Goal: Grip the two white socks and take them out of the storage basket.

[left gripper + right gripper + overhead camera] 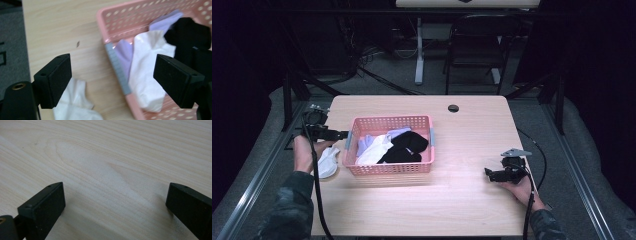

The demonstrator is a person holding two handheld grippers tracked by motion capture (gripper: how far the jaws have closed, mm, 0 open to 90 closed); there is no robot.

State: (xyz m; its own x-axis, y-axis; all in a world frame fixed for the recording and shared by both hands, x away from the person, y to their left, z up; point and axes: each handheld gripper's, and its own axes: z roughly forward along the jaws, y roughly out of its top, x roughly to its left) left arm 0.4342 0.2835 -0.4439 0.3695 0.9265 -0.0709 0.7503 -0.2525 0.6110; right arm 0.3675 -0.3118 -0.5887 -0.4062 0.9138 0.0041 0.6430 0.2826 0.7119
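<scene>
- High view: left gripper (343,134) sits at the left end of the pink basket (389,169), over the table (462,200); right gripper (488,173) rests low on bare wood at the right, well apart from the basket.
- Left gripper view: jaws spread wide, nothing between them. One pad (58,80) hangs over a white sock (75,105) lying on the table just outside the basket; the other sits over the basket's contents.
- Right gripper view: jaws spread wide, empty, bare wood grain below.
- Step in hand, as I judge it: taking socks out of the basket one by one, next pick from the left end.
- To do it well: swing the left gripper fully over the rim, clear of the grey strip (117,67) on the wall, and drop both pads around a single fold of the white cloth (147,82) nearest the rim. Pinching at the edge risks dragging the lavender piece (125,53) along.
- Basket contents: white cloth and lavender pieces at the left, a black sock (407,147) bunched right of centre, overlapping the white. Exact count cannot be told.
</scene>
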